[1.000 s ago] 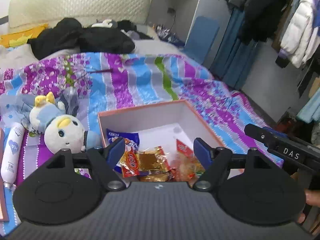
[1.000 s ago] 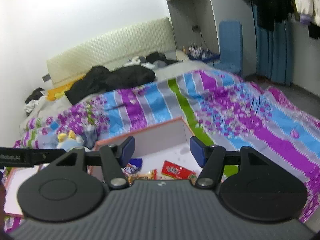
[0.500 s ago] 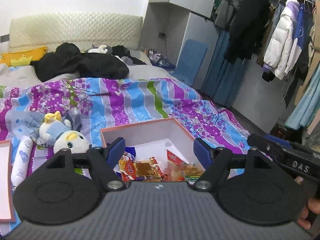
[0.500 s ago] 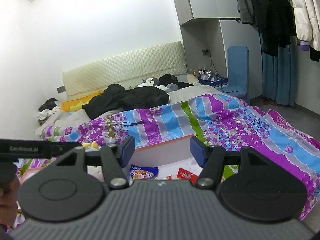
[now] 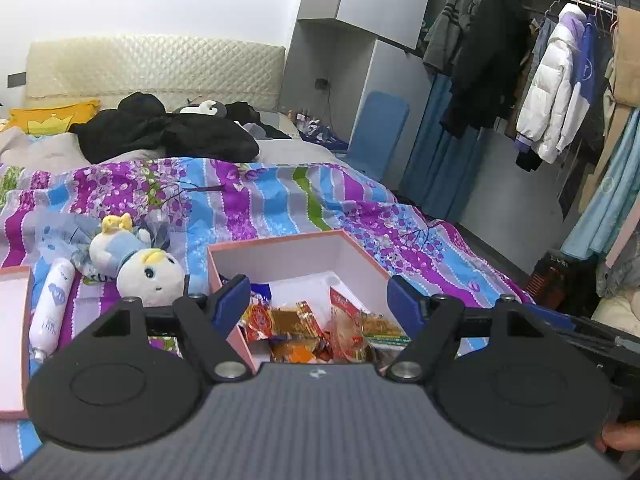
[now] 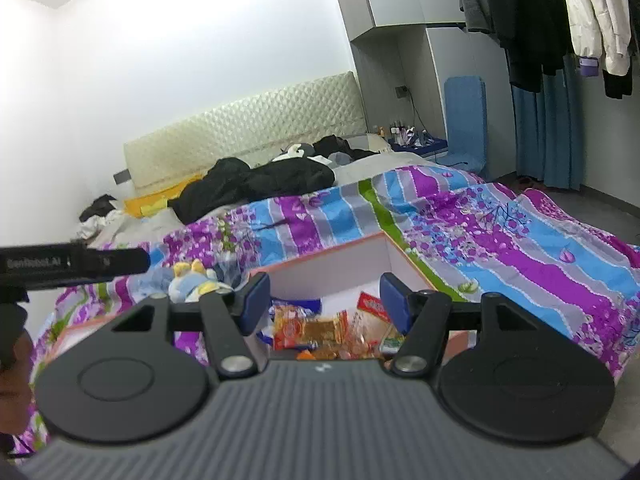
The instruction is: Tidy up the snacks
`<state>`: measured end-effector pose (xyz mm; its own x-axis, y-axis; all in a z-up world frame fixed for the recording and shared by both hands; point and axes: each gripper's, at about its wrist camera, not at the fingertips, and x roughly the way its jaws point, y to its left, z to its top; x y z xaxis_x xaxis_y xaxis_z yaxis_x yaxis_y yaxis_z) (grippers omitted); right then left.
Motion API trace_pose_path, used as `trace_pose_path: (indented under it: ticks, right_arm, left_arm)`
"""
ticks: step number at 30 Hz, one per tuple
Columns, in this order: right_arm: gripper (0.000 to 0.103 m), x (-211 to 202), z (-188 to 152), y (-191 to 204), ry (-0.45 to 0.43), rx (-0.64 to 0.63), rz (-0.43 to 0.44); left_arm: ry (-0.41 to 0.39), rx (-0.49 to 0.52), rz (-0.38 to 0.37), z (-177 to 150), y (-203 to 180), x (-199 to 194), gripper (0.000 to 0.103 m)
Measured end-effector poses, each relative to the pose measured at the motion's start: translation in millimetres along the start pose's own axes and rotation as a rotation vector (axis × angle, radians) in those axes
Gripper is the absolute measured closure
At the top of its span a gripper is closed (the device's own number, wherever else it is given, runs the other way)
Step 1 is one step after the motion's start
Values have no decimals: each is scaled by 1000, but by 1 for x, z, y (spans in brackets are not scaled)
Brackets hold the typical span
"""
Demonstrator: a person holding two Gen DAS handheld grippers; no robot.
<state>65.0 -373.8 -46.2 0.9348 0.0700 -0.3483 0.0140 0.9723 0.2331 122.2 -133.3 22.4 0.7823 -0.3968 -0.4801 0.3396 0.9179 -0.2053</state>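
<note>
A pink-rimmed white box (image 5: 288, 258) lies on the bed with several snack packets (image 5: 296, 326) piled in its near half. It also shows in the right wrist view (image 6: 328, 270), with the snack packets (image 6: 316, 330) inside. My left gripper (image 5: 318, 302) is open and empty, held above the near side of the box. My right gripper (image 6: 324, 300) is open and empty, also held above the near side of the box. The left gripper's body (image 6: 72, 266) shows at the left of the right wrist view.
The bed has a striped floral quilt (image 5: 256, 204). A plush toy (image 5: 144, 270) and a white bottle (image 5: 50, 306) lie left of the box, with a pink lid (image 5: 14, 320) at the far left. Black clothes (image 5: 168, 132) lie by the headboard. Hanging coats (image 5: 556, 80) are right.
Both grippers rose and pulled back from the box, so more of the room came into view. The right view has tilted down again and shows the snacks between its fingers. Both stayed open.
</note>
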Motion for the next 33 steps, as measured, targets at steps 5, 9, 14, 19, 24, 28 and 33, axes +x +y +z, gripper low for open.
trace_pose_path:
  ticks: [5, 9, 14, 19, 24, 28, 33]
  right_arm:
    - [40, -15, -18, 8, -26, -42, -31]
    - [40, -29, -32, 14, -52, -58, -45]
    - [40, -33, -44, 11, -13, -17, -22]
    - [40, -33, -54, 13, 16, -3, -15]
    - [40, -26, -64, 19, 39, -26, -18]
    - [40, -16, -72, 21, 70, -30, -17]
    - [40, -10, -77, 23, 87, -24, -19]
  left_arm:
    - [1, 18, 24, -21, -4, -14, 24]
    - [1, 26, 40, -40, -5, -27, 24]
    - [0, 39, 70, -62, -6, -38, 24]
    - [5, 25, 77, -75, -2, -44, 24]
    - [20, 28, 101, -88, 2, -44, 24]
    - [41, 23, 135, -98, 10, -37, 24]
    - [56, -13, 155, -105, 23, -32, 24]
